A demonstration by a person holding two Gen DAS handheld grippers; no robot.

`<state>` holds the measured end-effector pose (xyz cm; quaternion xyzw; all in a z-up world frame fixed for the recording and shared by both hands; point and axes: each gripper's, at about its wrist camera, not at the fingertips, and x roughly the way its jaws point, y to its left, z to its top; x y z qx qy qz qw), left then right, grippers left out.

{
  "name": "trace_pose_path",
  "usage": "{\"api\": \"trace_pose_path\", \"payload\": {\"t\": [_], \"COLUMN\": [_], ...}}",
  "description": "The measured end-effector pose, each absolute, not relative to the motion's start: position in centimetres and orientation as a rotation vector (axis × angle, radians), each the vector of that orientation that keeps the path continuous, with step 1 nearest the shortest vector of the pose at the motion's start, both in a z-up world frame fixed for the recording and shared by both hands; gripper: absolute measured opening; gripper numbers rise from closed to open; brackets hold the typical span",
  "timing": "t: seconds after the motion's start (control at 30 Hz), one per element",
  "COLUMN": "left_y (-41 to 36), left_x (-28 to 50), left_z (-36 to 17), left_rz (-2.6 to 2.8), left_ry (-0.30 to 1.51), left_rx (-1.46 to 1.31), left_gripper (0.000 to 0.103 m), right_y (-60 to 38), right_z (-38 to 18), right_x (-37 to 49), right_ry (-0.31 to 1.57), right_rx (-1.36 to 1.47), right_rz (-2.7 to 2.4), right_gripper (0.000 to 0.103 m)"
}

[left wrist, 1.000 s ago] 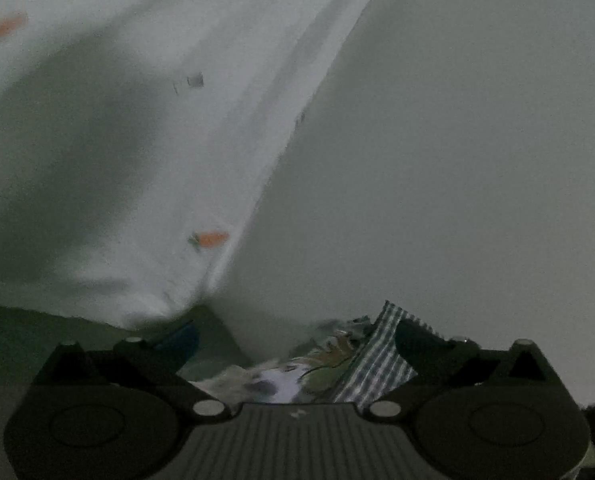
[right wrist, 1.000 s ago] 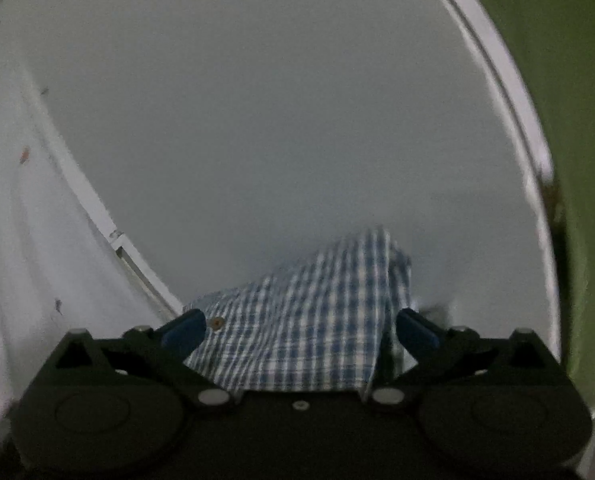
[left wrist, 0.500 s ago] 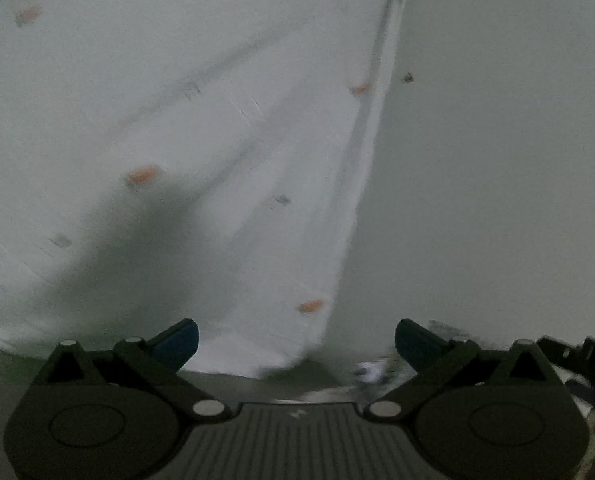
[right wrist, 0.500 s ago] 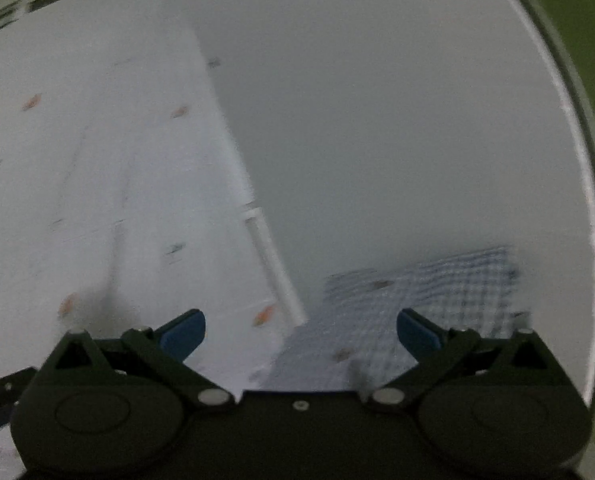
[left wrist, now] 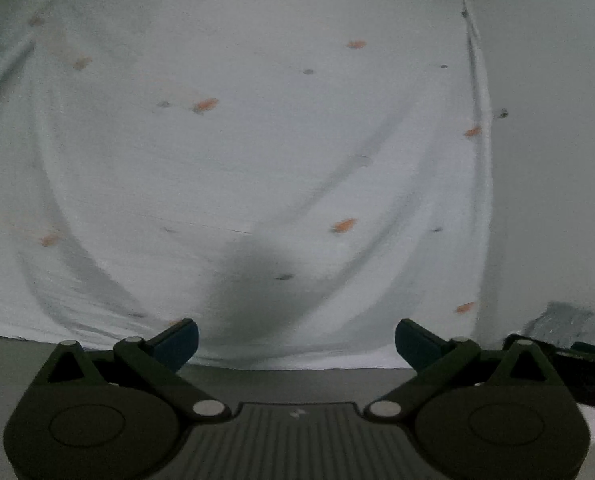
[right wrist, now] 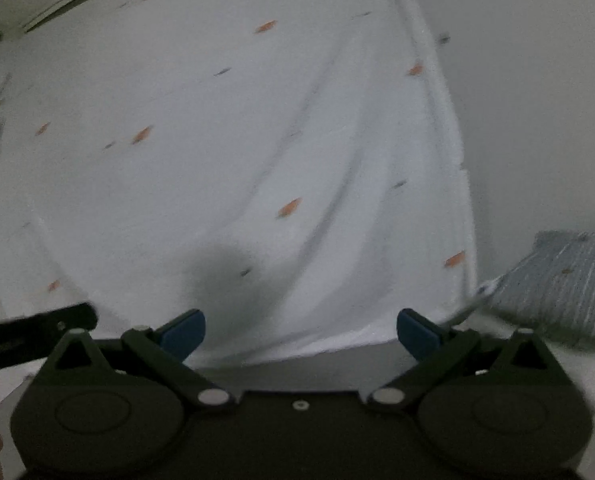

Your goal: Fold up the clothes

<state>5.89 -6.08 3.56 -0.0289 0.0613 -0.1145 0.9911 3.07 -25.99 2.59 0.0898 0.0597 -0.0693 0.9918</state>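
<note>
A white cloth with small orange and grey marks [left wrist: 257, 152] lies spread over the surface and fills most of the left wrist view; it also fills the right wrist view [right wrist: 237, 140]. My left gripper [left wrist: 295, 338] is open and empty, just short of the cloth's near edge. My right gripper [right wrist: 299, 332] is open and empty at the same edge. A blue-and-white checked garment [right wrist: 569, 280] lies at the right of the right wrist view, and shows dimly at the right edge of the left wrist view [left wrist: 565, 320].
A pale plain surface [left wrist: 557, 160] lies to the right of the white cloth. The other gripper's dark body [right wrist: 33, 336] shows at the left of the right wrist view. A grey edge [left wrist: 297, 380] runs below the cloth.
Both grippers have swung left, from the checked garment to the white cloth. The checked garment, between the right gripper's fingers a second ago, now lies off to the right.
</note>
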Motion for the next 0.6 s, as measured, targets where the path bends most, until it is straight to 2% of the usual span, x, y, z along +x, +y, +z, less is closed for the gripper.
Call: {"api": "trace_pose_path", "payload": {"t": [0.3,0.6], "left_y": [4.0,9.0], "left_x": [-2.1,-7.5], "left_z": [2.1,-1.2], "left_rz": [-0.152,-0.127], "left_ry": [0.212,0.399], "left_rx": [-0.055,-0.009], "left_gripper": [0.103,0.103], "right_y": [-15.9,-10.2], "right_z": [0.6,-2.8], "right_x": [-2.9,-9.8], "right_ry": [0.299,0.483], "right_rx": [0.112,0.063], "right_rz": [-0.035,-0.026], "right_gripper": [0.103,0.103]}}
